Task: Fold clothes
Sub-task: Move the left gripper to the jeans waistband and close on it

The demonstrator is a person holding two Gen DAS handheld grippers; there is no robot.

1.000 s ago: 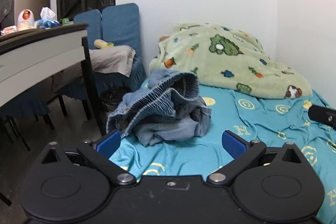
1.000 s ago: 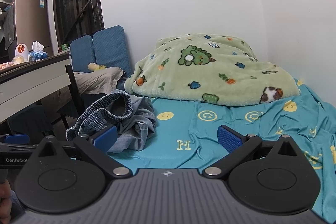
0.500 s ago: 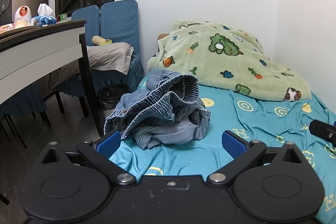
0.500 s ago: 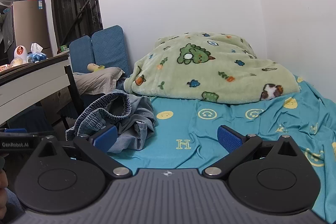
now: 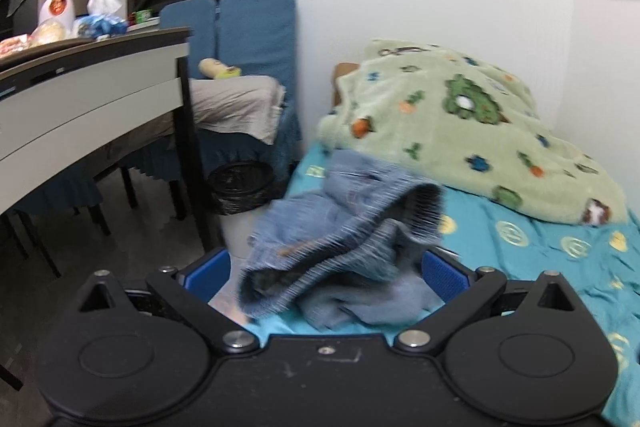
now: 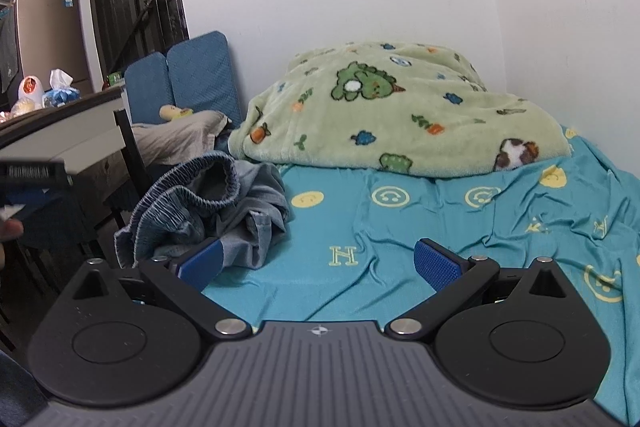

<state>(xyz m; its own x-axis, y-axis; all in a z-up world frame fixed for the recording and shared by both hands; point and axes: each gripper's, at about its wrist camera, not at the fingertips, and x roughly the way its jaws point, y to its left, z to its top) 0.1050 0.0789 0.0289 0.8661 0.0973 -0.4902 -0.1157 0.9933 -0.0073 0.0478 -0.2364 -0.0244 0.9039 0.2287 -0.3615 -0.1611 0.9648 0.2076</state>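
While the crumpled denim garment (image 5: 344, 239) lies heaped at the left edge of the bed (image 6: 400, 239), the left gripper (image 5: 326, 269) sits right up against it, its blue fingers (image 5: 442, 271) spread apart on either side of the cloth without clamping it. The right gripper (image 6: 318, 261) hovers beside the heap over the teal sheet, fingers (image 6: 434, 263) likewise apart. A green blanket (image 6: 392, 107) lies farther back.

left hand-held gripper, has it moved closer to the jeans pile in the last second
Yes. The left hand-held gripper has advanced toward the jeans pile, which now sits between its open fingers, with the green blanket larger in view.
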